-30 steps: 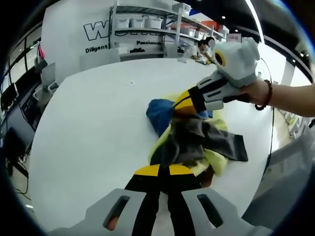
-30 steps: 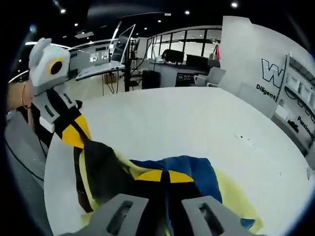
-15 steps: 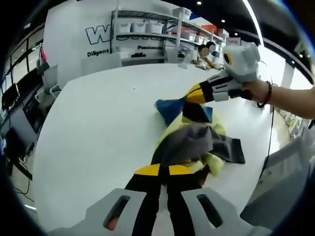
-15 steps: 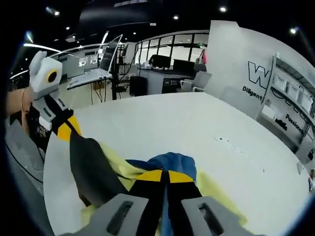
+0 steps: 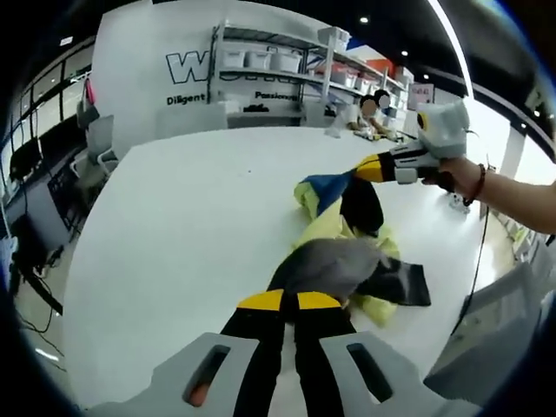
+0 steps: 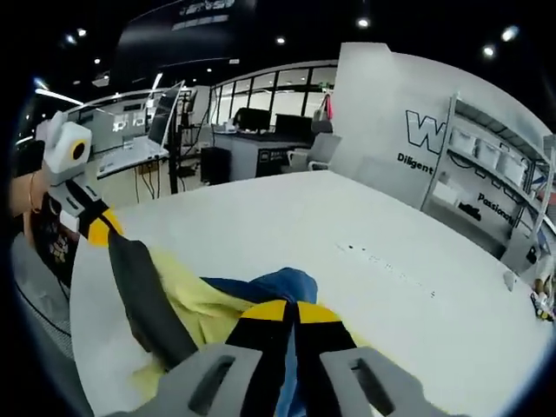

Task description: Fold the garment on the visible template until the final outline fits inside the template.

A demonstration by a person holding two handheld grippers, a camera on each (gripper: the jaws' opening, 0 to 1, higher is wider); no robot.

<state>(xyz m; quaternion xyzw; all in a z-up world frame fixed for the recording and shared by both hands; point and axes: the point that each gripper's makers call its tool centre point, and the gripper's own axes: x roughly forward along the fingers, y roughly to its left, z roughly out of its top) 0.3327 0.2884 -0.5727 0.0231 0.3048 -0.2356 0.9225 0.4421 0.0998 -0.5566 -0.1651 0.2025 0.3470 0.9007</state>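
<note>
Left gripper view: the left tongs (image 5: 289, 301) stand with jaws pressed together, clamped on a grey fold of the garment (image 5: 334, 261) at the near end. The garment lies bunched on the white surface (image 5: 174, 226), extending directly ahead of these tongs: grey fabric at the jaws, yellow beyond it, a black panel to the right. Farther ahead and to the right, the right tongs (image 5: 363, 169) grip the blue and yellow far end, raised off the surface; a hand (image 5: 459, 176) holds them.

Right gripper view: to the left, the left tongs (image 6: 106, 231) hold the grey strip of the garment (image 6: 187, 300). At centre bottom, the right tongs (image 6: 287, 311) stand with jaws closed together on the blue fabric. Yellow fabric spreads between the two tongs. The white surface (image 6: 347, 234) extends ahead and to the right.
</note>
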